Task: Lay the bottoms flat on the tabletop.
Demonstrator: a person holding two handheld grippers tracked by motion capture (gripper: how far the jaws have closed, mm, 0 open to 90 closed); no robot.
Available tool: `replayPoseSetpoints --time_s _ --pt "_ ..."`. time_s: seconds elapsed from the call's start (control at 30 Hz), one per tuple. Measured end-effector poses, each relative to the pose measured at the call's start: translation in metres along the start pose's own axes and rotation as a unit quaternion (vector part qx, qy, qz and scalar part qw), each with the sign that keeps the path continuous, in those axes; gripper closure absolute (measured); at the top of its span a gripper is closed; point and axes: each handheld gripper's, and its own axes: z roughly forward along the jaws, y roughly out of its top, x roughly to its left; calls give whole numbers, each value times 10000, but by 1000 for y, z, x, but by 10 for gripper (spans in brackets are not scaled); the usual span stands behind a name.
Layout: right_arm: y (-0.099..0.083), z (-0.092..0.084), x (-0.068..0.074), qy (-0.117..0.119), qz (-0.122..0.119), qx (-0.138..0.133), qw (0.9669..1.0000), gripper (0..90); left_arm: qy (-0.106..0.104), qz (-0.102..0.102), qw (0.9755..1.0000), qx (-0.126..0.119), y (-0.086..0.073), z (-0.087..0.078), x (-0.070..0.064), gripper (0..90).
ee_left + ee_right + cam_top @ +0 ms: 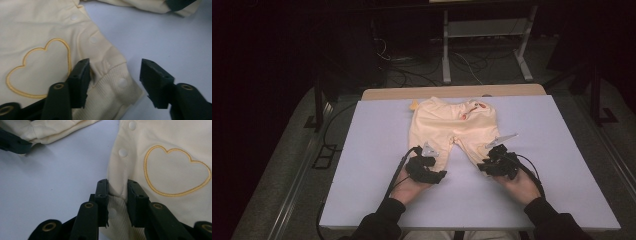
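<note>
The pants [453, 129] lie flat, middle-far on the table [362, 165]. The right gripper [117, 195] pinches its cuff; the left gripper [113, 80] stands open around its cuff and should close squarely there.

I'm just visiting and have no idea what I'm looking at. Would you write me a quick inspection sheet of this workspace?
Surface: pale lavender table, wooden strip at the far edge.
Job's things: cream baby trousers lying flat, waist far, heart outlines stitched on the legs.
Clutter: nothing seen.
Grippers: left hand-held gripper open, jaws either side of a ribbed cuff; right hand-held gripper shut on the other leg's cuff edge.
Cables: one black cable trailing from each gripper; loose cables on the floor beyond.
Surroundings: dark room, white metal frame behind the table.
</note>
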Motion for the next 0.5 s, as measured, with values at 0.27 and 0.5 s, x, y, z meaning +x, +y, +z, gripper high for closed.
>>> replayPoseSetpoints --time_s 0.27,0.5 --pt "1 -7 -13 679 442 -103 9967 729 45 104 9999 121 4 -3 5 659" --pt "1 -14 -6 1130 412 -15 9927 729 -349 192 9991 170 8 -17 3 681"
